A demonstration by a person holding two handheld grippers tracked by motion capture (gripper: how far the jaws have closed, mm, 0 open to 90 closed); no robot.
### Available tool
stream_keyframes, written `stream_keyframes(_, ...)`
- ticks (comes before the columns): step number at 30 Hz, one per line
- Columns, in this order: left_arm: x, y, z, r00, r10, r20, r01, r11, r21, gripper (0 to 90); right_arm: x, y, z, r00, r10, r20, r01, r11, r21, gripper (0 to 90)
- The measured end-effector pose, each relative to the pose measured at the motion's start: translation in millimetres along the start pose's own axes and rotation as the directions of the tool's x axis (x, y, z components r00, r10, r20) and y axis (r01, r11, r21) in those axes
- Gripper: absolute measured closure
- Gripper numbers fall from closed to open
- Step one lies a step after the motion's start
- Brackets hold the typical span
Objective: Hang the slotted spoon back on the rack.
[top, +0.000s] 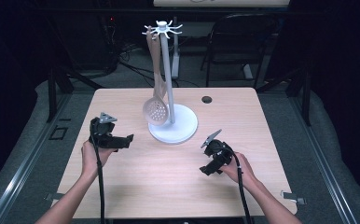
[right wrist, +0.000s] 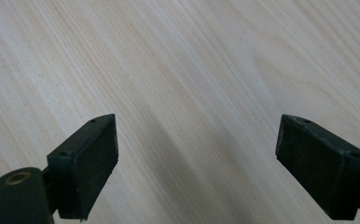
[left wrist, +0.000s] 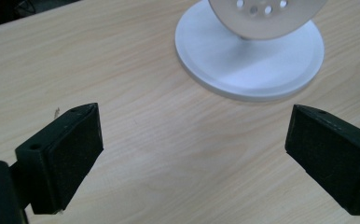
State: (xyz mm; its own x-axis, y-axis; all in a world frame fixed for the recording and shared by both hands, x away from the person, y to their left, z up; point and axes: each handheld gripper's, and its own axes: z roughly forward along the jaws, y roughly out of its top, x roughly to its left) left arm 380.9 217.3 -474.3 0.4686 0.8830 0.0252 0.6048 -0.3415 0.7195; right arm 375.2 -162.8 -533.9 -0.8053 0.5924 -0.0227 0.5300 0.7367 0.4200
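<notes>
A white utensil stand [top: 169,70] with a round base [top: 180,128] rises at the middle of the wooden table [top: 169,177]. A beige slotted spoon [top: 155,109] hangs from its top hooks, bowl down near the base. My left gripper [top: 124,140] is held left of the base, open and holding nothing; the left gripper view shows the base [left wrist: 257,65] and the spoon's bowl [left wrist: 266,16] ahead between its wide jaws. My right gripper [top: 208,169] hovers low at the right front, open, facing bare wood [right wrist: 192,93].
A small round hole [top: 207,99] sits in the table's far right part. A dark chair [top: 243,42] and cables stand on the floor beyond the table. Metal rails run along both sides of the table.
</notes>
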Motion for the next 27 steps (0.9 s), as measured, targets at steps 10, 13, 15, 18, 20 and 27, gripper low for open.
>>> stream_keyframes(10, -0.8, -27.6, 19.9, 0.9995, -0.020, 0.025, 0.018, 0.9968, 0.078, 0.2, -2.0, -1.0, 0.3, 0.9999, 0.008, 0.007, -0.008, 1.000, 0.001, 12.6)
stream_keyframes(13, -1.4, -32.2, 23.3, 0.9991, -0.027, 0.032, 0.024, 0.9964, 0.082, 0.1, -3.3, -1.3, 0.9, 0.9998, 0.009, 0.016, -0.009, 1.000, 0.006, 12.6)
stream_keyframes(15, -1.2, -35.8, 26.3, 0.9987, -0.030, 0.041, 0.026, 0.9957, 0.089, 0.1, -4.4, -1.9, 0.9, 0.9998, 0.016, 0.011, -0.016, 1.000, 0.000, 12.6)
stream_keyframes(18, -1.5, -42.1, 34.2, 0.9986, -0.027, 0.045, 0.021, 0.9927, 0.119, 0.1, -5.3, -2.1, 0.1, 0.9997, 0.014, 0.021, -0.014, 1.000, -0.002, 12.6)
stream_keyframes(20, -1.2, -45.0, 39.9, 0.9978, -0.037, 0.056, 0.029, 0.9896, 0.141, 0.1, -5.8, -2.0, -0.5, 0.9996, 0.013, 0.024, -0.013, 1.000, 0.002, 12.7)
stream_keyframes(27, -0.5, -44.1, 45.9, 0.9955, -0.064, 0.069, 0.055, 0.9904, 0.127, 0.0, -6.8, -1.8, -2.7, 0.9994, 0.008, 0.033, -0.008, 1.000, -0.005, 12.6)
